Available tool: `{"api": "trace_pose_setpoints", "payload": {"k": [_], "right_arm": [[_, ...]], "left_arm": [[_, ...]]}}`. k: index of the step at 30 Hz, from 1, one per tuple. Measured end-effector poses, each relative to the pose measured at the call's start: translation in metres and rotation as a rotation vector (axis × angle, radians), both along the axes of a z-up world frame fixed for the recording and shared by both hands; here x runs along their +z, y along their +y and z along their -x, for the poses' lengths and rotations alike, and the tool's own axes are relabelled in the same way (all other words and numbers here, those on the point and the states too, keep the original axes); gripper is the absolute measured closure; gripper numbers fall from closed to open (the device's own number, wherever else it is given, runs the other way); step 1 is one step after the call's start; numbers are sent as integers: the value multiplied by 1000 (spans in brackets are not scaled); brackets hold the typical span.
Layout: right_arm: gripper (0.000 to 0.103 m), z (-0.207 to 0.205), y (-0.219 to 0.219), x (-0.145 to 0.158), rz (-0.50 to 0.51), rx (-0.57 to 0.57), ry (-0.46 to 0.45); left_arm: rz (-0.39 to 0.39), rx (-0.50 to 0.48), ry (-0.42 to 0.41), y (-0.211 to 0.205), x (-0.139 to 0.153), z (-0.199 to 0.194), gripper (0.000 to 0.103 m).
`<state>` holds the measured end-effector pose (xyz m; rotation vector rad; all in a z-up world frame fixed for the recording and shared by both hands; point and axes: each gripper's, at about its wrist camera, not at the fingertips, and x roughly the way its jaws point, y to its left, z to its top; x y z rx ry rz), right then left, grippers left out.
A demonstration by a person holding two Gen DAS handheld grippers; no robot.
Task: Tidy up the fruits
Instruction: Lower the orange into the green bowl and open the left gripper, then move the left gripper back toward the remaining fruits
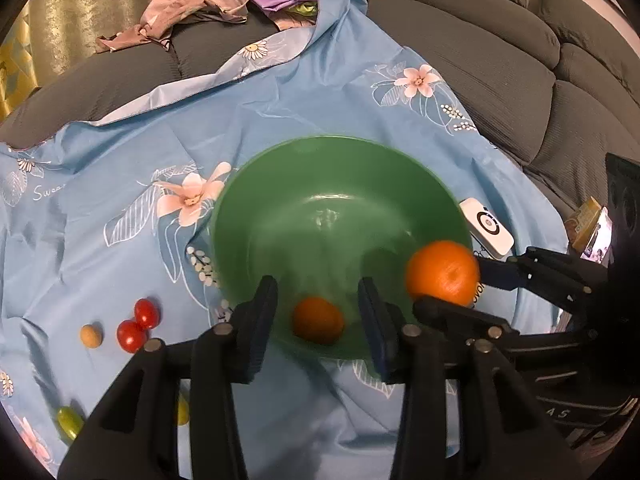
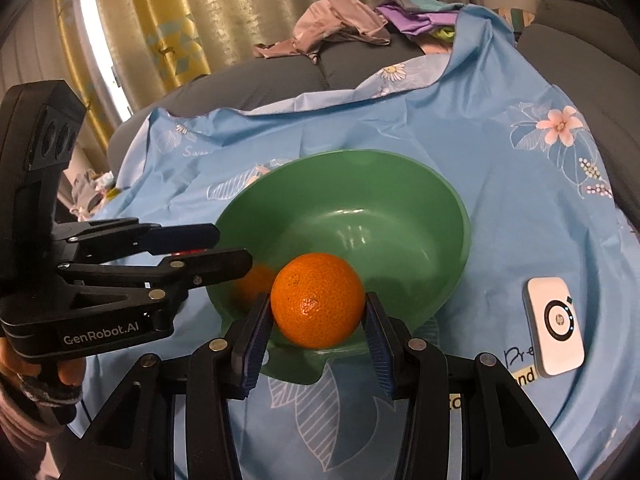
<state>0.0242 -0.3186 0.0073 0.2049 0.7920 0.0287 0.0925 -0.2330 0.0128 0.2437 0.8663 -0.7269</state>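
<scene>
Green bowl (image 2: 432, 208) is sitting on the blue floral sheet (image 2: 500, 152) over the sofa. Right claw (image 2: 316, 320) is gripping a large orange (image 2: 318, 300) above the near rim; it should clear the rim before letting go. Left claw (image 1: 316, 312) is standing apart, holding nothing, a smaller orange (image 1: 317, 320) lying in the bowl beneath it.

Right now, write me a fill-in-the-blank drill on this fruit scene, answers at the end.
1. The right gripper is shut on an ____.
2. The bowl is coloured ____.
3. Left of the bowl on the blue cloth lie two ____ tomatoes.
4. The smaller orange between the left gripper's open jaws lies inside the ____.

Answers: orange; green; red; bowl
</scene>
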Motion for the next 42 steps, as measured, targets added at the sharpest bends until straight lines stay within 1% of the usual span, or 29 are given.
{"api": "trace_pose_setpoints", "payload": {"k": [1, 3, 4, 5, 6, 8, 11, 13, 16, 18, 21, 29, 32, 34, 38, 40, 42], "right_arm": [[56, 1, 0, 1, -1, -3, -4], [56, 3, -1, 5, 0, -9, -13], [56, 4, 0, 7, 4, -13, -16], [56, 5, 0, 9, 7, -16, -19], [56, 7, 1, 11, 6, -18, -24], [56, 10, 3, 15, -5, -12, -33], [56, 14, 10, 21, -26, 10, -50], [56, 16, 15, 24, -42, 33, -60], [55, 18, 28, 29, -61, 70, -71], [55, 18, 39, 31, -58, 96, -71], [55, 18, 52, 32, -55, 129, -69], [55, 19, 84, 38, -38, 205, -69], [55, 18, 93, 38, -28, 216, -59], [55, 17, 99, 37, -24, 228, -51], [54, 14, 111, 31, -17, 252, -26], [50, 11, 118, 26, -18, 268, -6], [49, 9, 125, 21, -17, 282, 7]], "left_arm": [[-2, 3, -8, 1, 1, 1, 55], [-9, 14, -31, 5, 4, 5, 47], [-9, 21, -41, 8, 6, 7, 46], [-8, 25, -47, 11, 8, 10, 42], [-10, 33, -55, 14, 10, 12, 36], [-21, 58, -84, 20, 15, 18, 31], [-43, 101, -110, 32, 21, 27, 20], [-68, 143, -118, 43, 23, 32, 19], [-82, 188, -111, 58, 25, 40, 17], [-91, 216, -123, 71, 28, 47, 13], [-106, 247, -141, 84, 31, 55, 11], [-98, 312, -152, 116, 37, 67, 11], [-92, 327, -149, 130, 34, 73, 8], [-99, 355, -137, 144, 29, 74, 5], [-93, 412, -82, 176, 13, 75, 4], [-90, 453, -51, 196, 3, 76, 4], [-83, 480, -29, 211, -4, 77, 4]]}}
